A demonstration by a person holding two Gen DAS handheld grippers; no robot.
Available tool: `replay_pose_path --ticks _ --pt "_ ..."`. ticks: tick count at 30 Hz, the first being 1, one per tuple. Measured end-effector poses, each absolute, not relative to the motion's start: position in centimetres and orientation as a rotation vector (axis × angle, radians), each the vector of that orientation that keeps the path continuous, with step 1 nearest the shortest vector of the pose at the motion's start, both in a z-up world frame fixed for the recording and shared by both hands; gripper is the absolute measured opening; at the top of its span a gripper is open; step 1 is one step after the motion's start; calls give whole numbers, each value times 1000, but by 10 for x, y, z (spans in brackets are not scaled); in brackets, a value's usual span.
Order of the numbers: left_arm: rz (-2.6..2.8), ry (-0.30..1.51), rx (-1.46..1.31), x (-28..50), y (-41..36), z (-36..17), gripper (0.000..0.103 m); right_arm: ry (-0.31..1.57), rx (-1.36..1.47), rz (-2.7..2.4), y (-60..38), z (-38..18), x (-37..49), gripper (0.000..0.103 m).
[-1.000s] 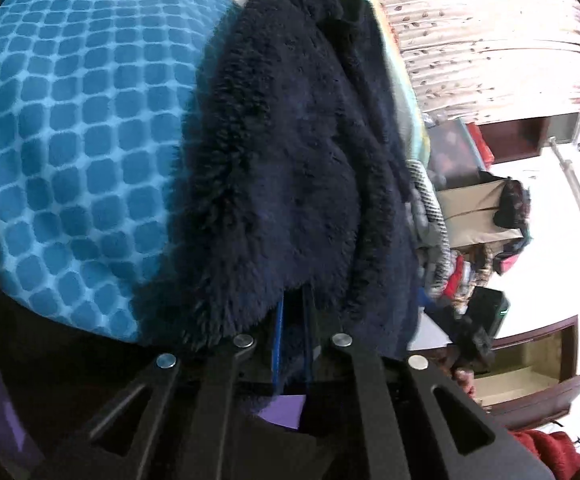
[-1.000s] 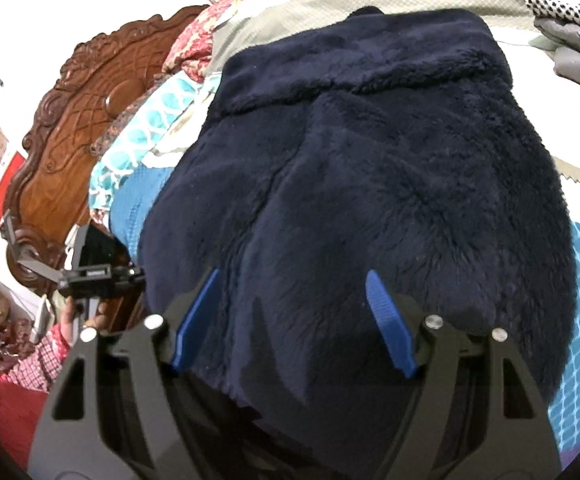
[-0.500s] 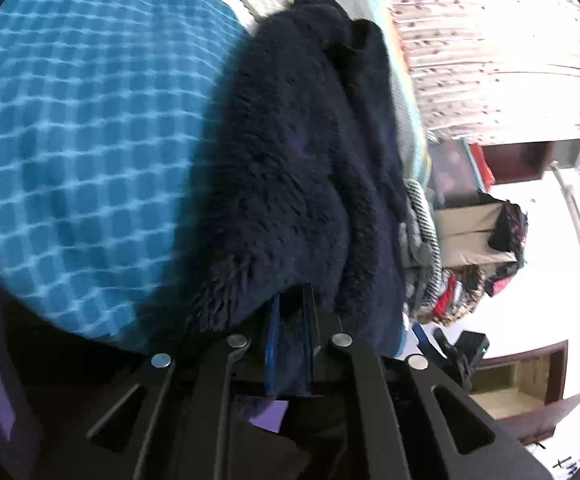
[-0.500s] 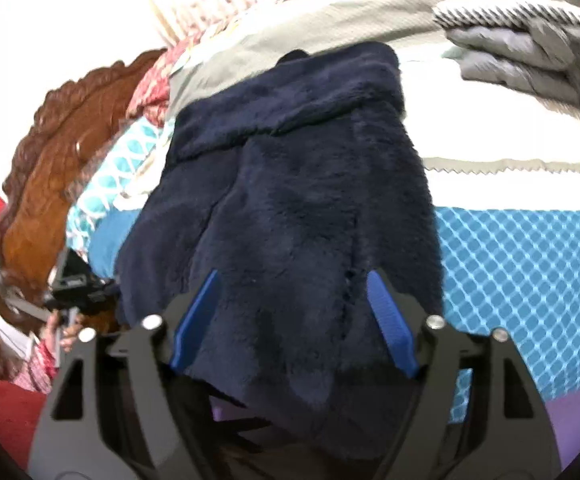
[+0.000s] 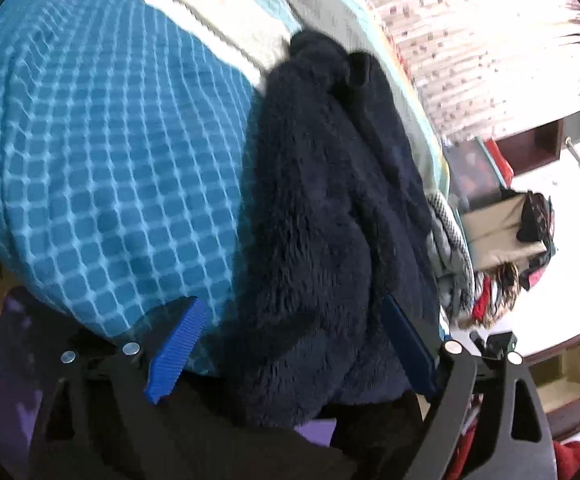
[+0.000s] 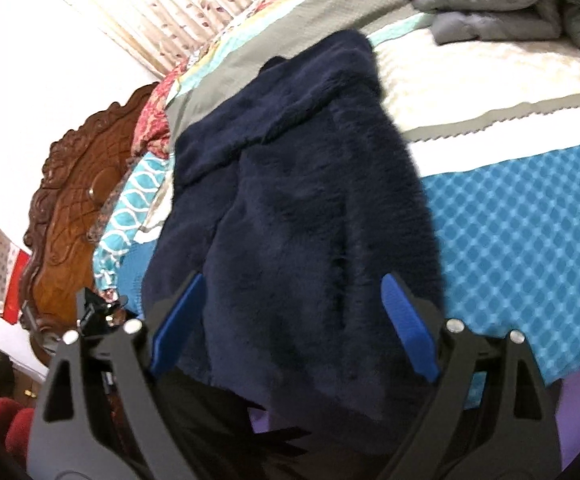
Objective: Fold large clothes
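Observation:
A dark navy fleece garment (image 5: pixel 322 208) lies folded lengthwise on the bed, its near end hanging over the bed's edge; it also shows in the right wrist view (image 6: pixel 290 216). My left gripper (image 5: pixel 290 344) is open, blue pads spread either side of the garment's near end, holding nothing. My right gripper (image 6: pixel 294 328) is open too, jaws wide over the near end of the garment.
A blue checked blanket (image 5: pixel 101 168) covers the bed beside the garment. A grey quilted garment (image 6: pixel 502 12) lies at the far side. A carved wooden headboard (image 6: pixel 77 208) stands at one end. Furniture and piled clothes (image 5: pixel 502 232) stand beyond the bed.
My left gripper was shut on the garment's edge and has opened, letting it go. Both grippers have drawn back from the garment, which now lies on the bed.

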State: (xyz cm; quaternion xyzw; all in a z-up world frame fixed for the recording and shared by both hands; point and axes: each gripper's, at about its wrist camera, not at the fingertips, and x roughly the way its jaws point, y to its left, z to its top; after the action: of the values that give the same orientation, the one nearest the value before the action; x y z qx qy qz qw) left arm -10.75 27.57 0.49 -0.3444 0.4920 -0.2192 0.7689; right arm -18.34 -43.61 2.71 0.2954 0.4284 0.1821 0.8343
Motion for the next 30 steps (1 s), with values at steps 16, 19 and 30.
replay_pose_path --ticks 16,19,30 --pt "-776 1219 -727 -112 208 -7 51 1098 623 454 -431 -22 -198 86" --pt "-740 1232 -708 -112 209 -2 21 1167 607 473 -424 -33 -195 86" --pt "-764 958 -928 -113 249 84 20 943 809 621 -463 28 -184 10"
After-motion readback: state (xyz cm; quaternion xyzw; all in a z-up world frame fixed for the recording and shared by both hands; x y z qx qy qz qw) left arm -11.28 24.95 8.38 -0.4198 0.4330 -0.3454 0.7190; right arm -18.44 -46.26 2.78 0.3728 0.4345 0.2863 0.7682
